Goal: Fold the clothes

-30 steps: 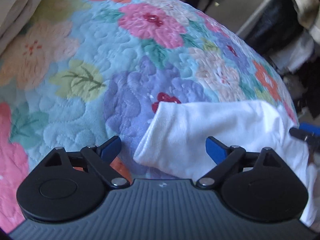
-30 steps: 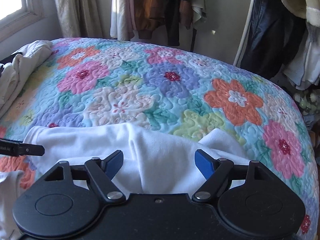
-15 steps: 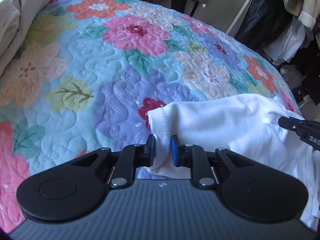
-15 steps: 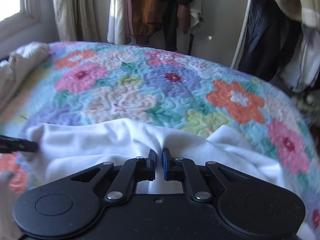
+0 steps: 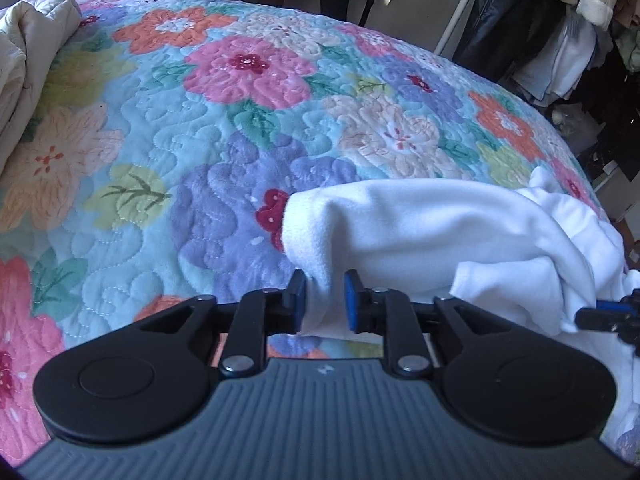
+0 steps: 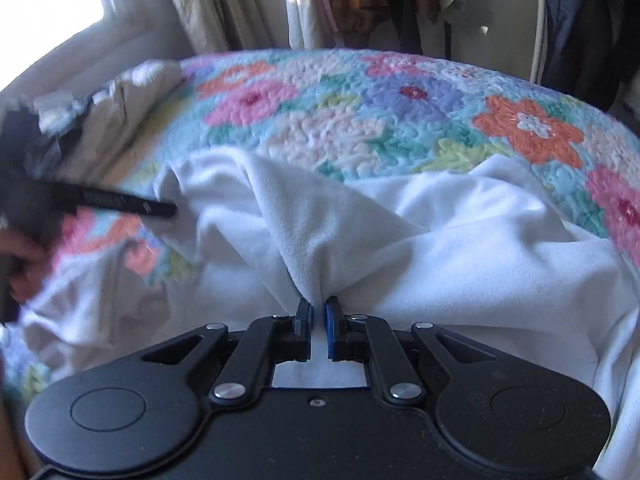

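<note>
A white fleece garment (image 5: pixel 420 232) lies bunched on the flowered quilt (image 5: pixel 240 120). My left gripper (image 5: pixel 325 292) has the garment's left edge between its blue pads, which press on the fold while the jaws are opening slightly. In the right wrist view the same garment (image 6: pixel 440 248) rises in a pinched ridge into my right gripper (image 6: pixel 319 308). Its pads clamp that ridge, and its jaws are also opening a little. The right gripper's fingertip (image 5: pixel 608 314) shows at the left view's right edge. The left gripper's finger (image 6: pixel 160 208) touches the cloth's left end.
A cream duvet (image 5: pixel 24 60) is heaped along the bed's left side. Hanging coats and a white rail (image 5: pixel 460 12) stand beyond the far edge. A window (image 6: pixel 40 20) and curtain (image 6: pixel 208 4) are at the back left. A hand (image 6: pixel 20 256) holds the left tool.
Both grippers went from wide open to closed on the white garment. The cloth has lifted and bunched, and the right gripper has swung left toward the other.
</note>
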Demonstrator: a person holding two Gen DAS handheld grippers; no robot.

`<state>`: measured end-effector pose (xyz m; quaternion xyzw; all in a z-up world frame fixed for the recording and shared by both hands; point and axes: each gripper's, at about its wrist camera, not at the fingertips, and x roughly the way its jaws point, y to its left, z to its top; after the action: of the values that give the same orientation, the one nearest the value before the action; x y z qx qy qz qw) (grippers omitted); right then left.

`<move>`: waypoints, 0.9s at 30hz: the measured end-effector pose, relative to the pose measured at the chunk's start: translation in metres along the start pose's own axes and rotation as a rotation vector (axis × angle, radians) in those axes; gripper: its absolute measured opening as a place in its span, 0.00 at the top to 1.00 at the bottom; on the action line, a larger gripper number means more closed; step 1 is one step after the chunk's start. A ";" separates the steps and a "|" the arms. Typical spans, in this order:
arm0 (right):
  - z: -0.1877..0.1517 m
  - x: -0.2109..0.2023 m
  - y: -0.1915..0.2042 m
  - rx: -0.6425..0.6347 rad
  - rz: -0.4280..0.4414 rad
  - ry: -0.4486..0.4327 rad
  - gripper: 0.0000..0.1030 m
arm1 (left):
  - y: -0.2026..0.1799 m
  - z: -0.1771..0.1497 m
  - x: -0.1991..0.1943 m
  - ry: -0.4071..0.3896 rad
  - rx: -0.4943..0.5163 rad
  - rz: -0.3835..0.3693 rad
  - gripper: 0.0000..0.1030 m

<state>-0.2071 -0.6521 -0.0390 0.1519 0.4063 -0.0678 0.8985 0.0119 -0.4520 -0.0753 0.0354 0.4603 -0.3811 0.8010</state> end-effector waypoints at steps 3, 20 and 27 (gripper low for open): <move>0.021 -0.019 -0.016 0.070 -0.011 -0.048 0.35 | 0.001 0.000 0.009 0.046 -0.036 -0.057 0.34; 0.067 0.079 -0.090 -0.099 -0.314 0.216 0.87 | -0.006 0.033 0.026 -0.048 0.093 0.028 0.94; 0.106 0.022 -0.067 -0.116 -0.471 -0.164 0.92 | -0.010 0.109 -0.010 -0.249 0.157 0.103 0.94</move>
<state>-0.1338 -0.7499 -0.0043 -0.0045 0.3594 -0.2639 0.8951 0.0798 -0.4977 -0.0025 0.0740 0.3237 -0.3761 0.8651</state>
